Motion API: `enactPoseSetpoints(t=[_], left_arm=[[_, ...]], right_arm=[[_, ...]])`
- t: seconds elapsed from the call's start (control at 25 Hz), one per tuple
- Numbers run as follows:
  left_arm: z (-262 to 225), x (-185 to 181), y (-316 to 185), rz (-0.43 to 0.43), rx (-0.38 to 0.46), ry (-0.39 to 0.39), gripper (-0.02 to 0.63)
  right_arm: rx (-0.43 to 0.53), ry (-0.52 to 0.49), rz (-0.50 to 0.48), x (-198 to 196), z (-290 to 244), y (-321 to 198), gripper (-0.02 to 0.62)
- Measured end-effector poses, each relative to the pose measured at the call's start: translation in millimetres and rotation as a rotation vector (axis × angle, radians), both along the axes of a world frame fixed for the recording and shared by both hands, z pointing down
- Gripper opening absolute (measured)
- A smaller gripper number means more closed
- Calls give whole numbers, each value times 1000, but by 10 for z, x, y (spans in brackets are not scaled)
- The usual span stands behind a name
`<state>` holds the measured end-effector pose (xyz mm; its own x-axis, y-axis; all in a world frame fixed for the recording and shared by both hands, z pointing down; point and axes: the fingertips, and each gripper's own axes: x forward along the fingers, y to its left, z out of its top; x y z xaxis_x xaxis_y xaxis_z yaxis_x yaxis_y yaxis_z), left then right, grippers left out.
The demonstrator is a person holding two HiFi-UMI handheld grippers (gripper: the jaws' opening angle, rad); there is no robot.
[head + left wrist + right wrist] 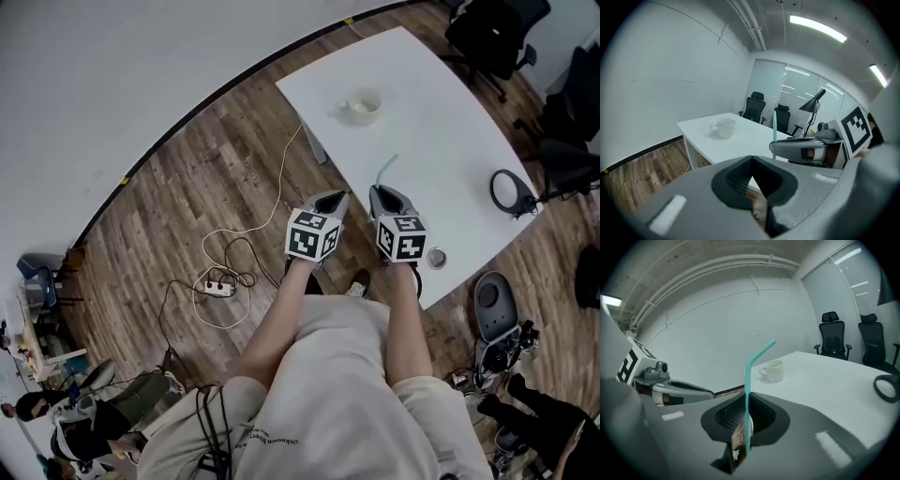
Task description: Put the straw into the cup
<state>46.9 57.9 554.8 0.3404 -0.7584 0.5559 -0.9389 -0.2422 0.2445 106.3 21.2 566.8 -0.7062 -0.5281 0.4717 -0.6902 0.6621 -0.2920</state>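
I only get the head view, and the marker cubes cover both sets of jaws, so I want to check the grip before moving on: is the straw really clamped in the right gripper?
Observer: Yes. In the right gripper view the straw stands upright, pinched between the shut jaws of the right gripper.
Operator: Is the left one carrying anything?
Observer: No. The left gripper has its jaws together with nothing between them.
Operator: How does the cup stand?
Observer: The cup is a white mug with a handle, upright on the table and apart from the straw.
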Motion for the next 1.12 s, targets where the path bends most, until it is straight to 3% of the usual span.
enactPoseSetpoints(t=[0.32, 0.48, 0.72, 0.96, 1.12], left_arm=[[10, -223, -551, 68, -5, 38, 0], [105, -360, -785, 127, -48, 26, 0], [32, -636, -1160, 226, -44, 55, 0], [65, -942, -1207, 322, -43, 103, 0], [256, -1185, -1211, 402, -100, 127, 0]], right_arm=[[-2, 6, 141, -79, 27, -349, 46], [-31, 9, 200, -204, 50, -508, 48], [-23, 20, 321, -463, -43, -791, 48], [-34, 1, 409, -714, 18, -848, 48], [7, -22, 495, -829, -16, -942, 48]])
